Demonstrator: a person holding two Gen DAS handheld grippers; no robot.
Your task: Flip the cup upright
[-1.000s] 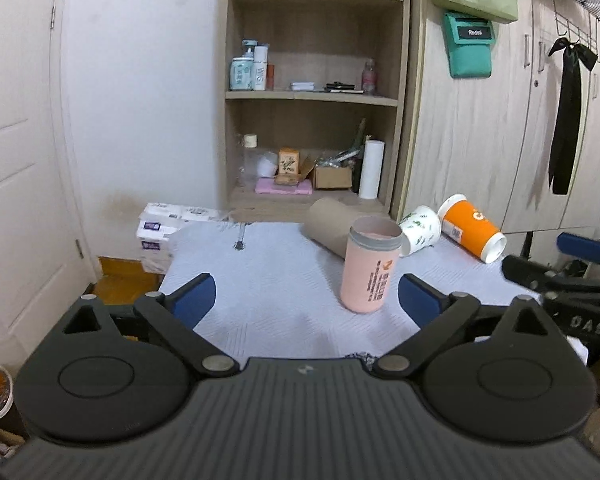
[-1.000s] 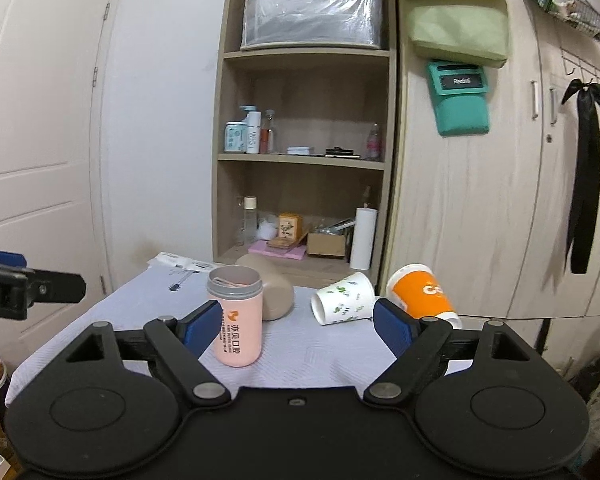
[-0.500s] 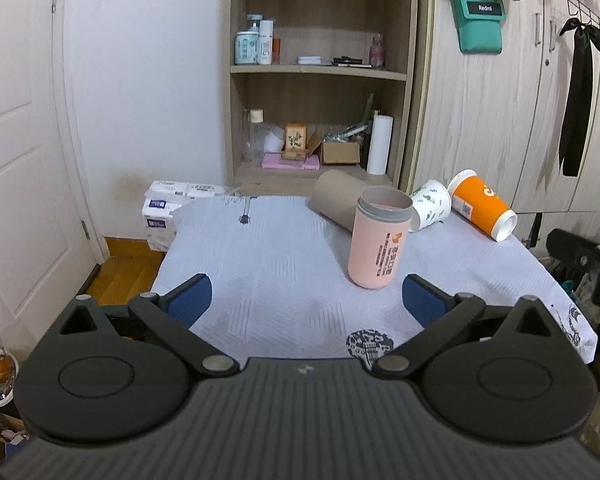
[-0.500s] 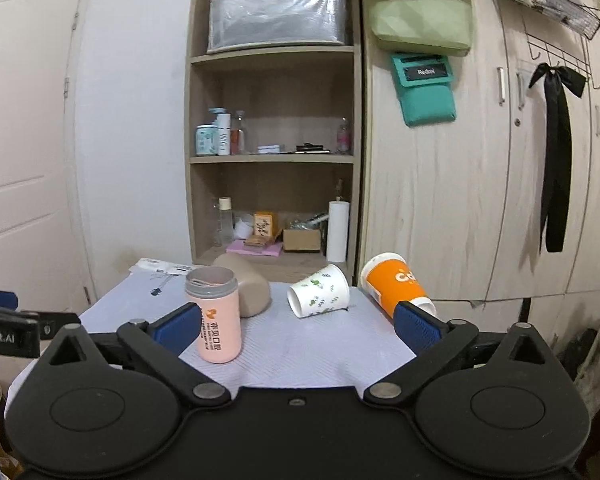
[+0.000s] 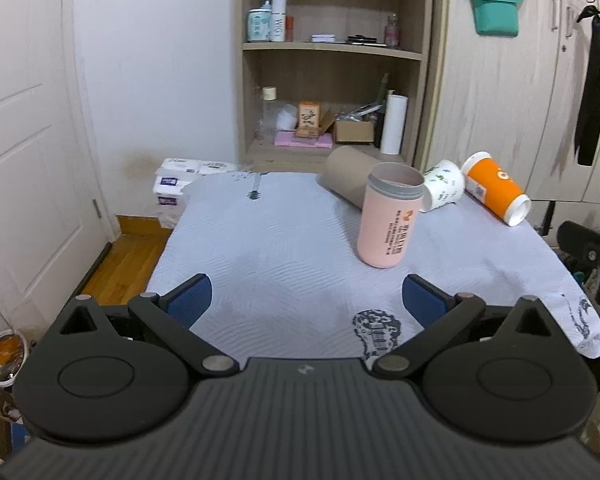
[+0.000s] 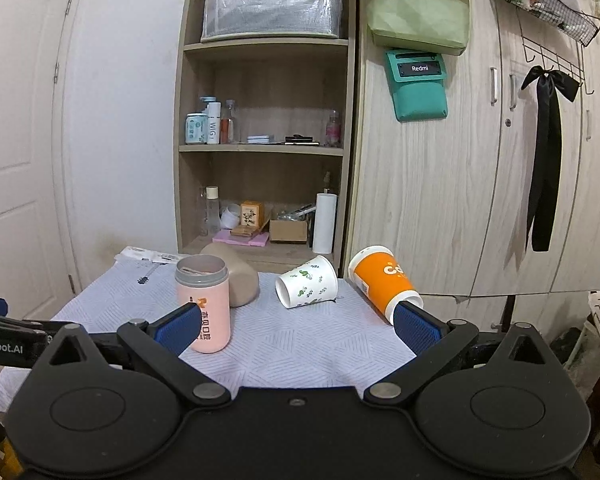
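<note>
With both tongs, left point(image 5: 306, 298) and right point(image 6: 298, 322), spread apart and empty, reach for the leaf-print cup point(image 6: 306, 287) lying sideways mid-surface point(image 6: 300, 352), gripping its wall squarely before tipping it up

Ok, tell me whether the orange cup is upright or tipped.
Tipped. The orange cup lies on its side on the table cloth, its white end facing the camera, beside the leaf-print cup, also lying down.

Both claws point(image 5: 306, 298) point(image 6: 296, 326) farther from table point(image 5: 284, 240)
</note>
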